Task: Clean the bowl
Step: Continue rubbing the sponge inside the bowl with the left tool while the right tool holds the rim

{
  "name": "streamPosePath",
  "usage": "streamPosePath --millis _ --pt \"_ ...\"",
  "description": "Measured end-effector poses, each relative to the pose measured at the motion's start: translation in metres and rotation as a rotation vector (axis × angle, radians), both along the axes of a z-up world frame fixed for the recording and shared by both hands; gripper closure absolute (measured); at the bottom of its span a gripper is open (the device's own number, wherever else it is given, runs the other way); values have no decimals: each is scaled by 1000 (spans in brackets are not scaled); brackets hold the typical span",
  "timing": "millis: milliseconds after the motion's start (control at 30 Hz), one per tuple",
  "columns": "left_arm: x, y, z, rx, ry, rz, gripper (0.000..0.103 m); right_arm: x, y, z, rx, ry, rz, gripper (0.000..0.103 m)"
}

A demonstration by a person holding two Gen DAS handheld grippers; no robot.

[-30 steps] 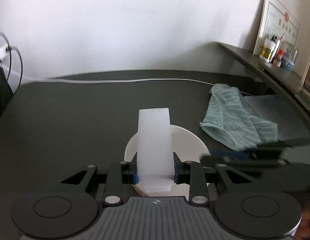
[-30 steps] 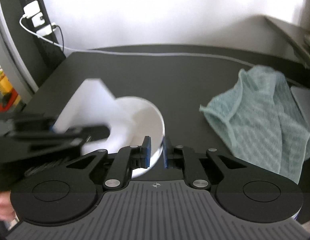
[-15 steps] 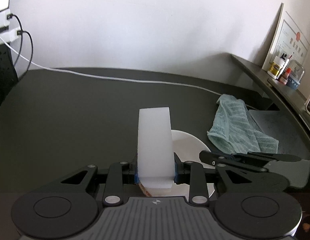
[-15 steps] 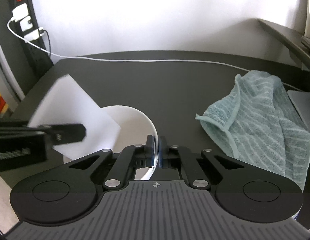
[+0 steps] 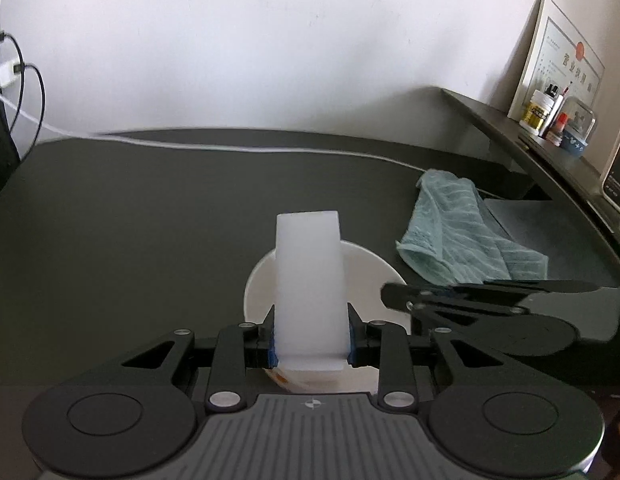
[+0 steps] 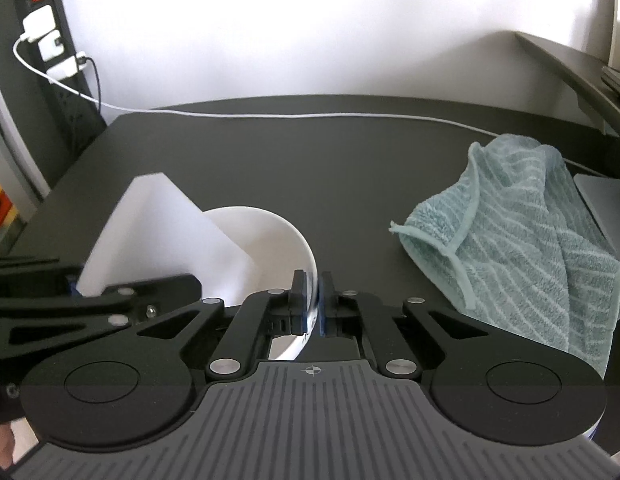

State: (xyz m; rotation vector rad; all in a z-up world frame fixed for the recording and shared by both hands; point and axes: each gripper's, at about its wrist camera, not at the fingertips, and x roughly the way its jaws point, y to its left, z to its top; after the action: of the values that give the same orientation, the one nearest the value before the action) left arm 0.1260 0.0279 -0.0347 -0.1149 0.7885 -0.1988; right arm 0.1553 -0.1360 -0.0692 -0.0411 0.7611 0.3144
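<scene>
On the dark counter [image 6: 350, 168], a white bowl [image 6: 270, 236] sits as the landmark for everything else. At its right rim, the right gripper [image 6: 315, 302] is closed tight on the bowl's wall, one finger inside the rim and the other outside, so the thin white edge is pinched between the blue pads. Above the bowl's left half, the left gripper [image 5: 310, 340] is clamped on a white sponge [image 5: 309, 280], a tall block that stands up from between its fingers. From the left wrist camera the sponge covers the middle of the bowl [image 5: 370, 276]; whether its lower end touches the inside of the bowl cannot be told. From the right wrist camera the sponge [image 6: 150, 232] leans over the bowl's left edge, with the left gripper's black linkage crossing in front of it.

To the right of the bowl, apart from it, lies a crumpled teal towel [image 6: 522, 240] with pale stripes. Behind the bowl, a white cable [image 6: 310, 116] runs along the far edge of the counter to a power strip [image 6: 42, 40] on the left. Far to the right of the bowl, a raised shelf [image 5: 530, 136] carries small bottles [image 5: 544, 114] and a framed certificate [image 5: 558, 60] leaning on the wall.
</scene>
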Motion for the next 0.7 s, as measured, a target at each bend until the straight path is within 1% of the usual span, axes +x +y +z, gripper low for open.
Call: streamPosePath --millis 33,67,133,233,300,367,467,533,600,700 --pt "-1 1 4 27 -18 10 74 0 0 0 -2 0 -1 98" --pt "-2 3 8 34 -31 16 74 1 1 0 -1 1 -3 98" --pt "-6 11 18 11 -50 21 74 1 0 -1 4 2 -7 98" --pt "-15 15 34 16 -95 26 74 1 -1 -1 9 5 -12 98" --pt "-16 14 38 1 -97 9 74 2 -1 -1 9 6 -14 98" --pt "-14 13 35 -33 -71 -15 74 2 -1 -1 9 8 -16 98" --pt "-6 4 16 -26 -10 -25 75 3 -1 -1 10 10 -17 97" --pt "2 3 1 -35 31 -17 74 3 -1 -2 9 12 -15 97" --pt "5 4 -6 -32 19 -12 73 4 0 -2 5 13 -12 97" --pt "8 6 -3 0 8 6 73 4 1 -3 -3 12 -11 97"
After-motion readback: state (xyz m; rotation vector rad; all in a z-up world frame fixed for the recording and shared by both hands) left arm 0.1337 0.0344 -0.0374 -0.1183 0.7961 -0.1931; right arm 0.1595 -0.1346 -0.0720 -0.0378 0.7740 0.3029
